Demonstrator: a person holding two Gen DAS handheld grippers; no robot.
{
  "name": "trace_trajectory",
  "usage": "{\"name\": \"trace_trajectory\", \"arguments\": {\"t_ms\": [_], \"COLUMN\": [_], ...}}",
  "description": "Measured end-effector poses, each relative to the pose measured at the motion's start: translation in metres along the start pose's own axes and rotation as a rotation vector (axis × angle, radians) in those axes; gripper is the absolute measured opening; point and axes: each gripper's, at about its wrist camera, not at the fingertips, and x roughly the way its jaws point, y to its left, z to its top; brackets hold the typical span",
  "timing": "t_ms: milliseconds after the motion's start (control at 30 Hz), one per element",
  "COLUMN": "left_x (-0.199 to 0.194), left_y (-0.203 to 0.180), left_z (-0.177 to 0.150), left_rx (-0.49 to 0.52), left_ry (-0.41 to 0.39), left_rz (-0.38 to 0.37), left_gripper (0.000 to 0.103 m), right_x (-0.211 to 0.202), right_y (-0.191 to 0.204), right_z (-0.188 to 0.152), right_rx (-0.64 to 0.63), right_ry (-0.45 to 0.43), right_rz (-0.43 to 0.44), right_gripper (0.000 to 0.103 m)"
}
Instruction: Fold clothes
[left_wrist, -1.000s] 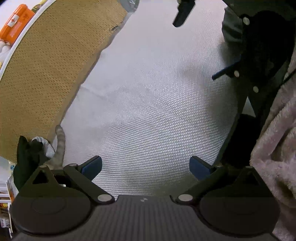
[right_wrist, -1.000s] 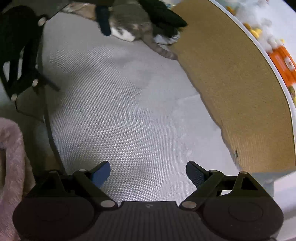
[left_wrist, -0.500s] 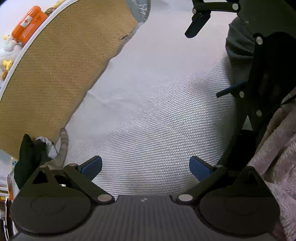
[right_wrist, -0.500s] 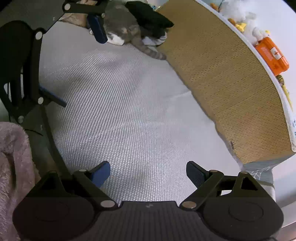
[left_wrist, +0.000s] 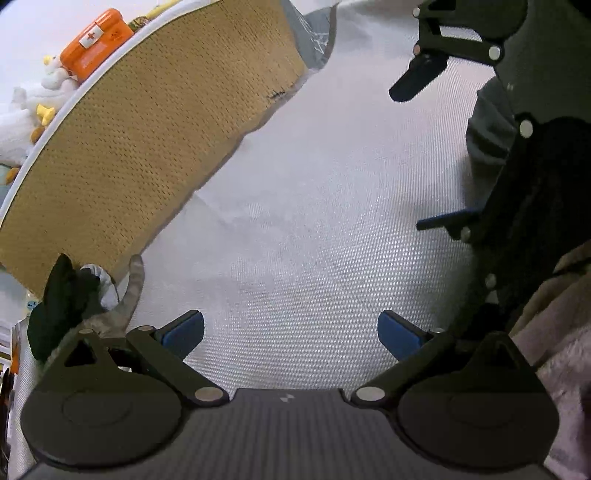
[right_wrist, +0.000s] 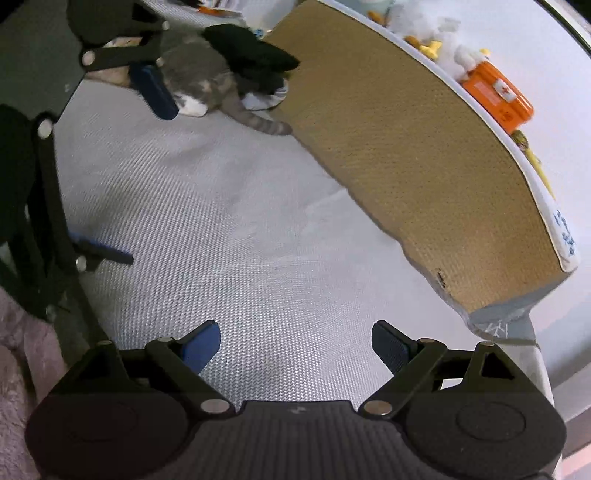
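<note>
Both tools wide open, empty: left tool (left_wrist: 291, 330), right tool (right_wrist: 295, 341) over white mattress (right_wrist: 221, 221). Cat (right_wrist: 199, 74) by headboard (right_wrist: 406, 147).

I hold my left hand-held gripper (left_wrist: 290, 332) and right hand-held gripper (right_wrist: 295, 341) side by side, jaws spread wide, both empty.

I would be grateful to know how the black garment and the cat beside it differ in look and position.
The black garment is plain black cloth; the cat is grey fur with white patches and a striped tail. The black garment lies heaped against the tan headboard, partly over the cat, while the cat stretches along the white mattress, its tail reaching towards the headboard. Both are at the mattress's far corner, clear of both open grippers.
</note>
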Motion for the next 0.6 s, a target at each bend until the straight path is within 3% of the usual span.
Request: {"name": "trace_trajectory", "arguments": {"t_ms": [600], "left_x": [-0.012], "left_y": [0.009], "left_z": [0.003], "left_rx": [-0.158], "left_ry": [-0.055], "left_rz": [0.067], "left_gripper": [0.103], "right_x": [-0.012], "right_y": [-0.003], "right_z": [-0.003], "right_rx": [0.074], "right_ry": [-0.072], "right_rz": [-0.074], "right_gripper": [0.091]}}
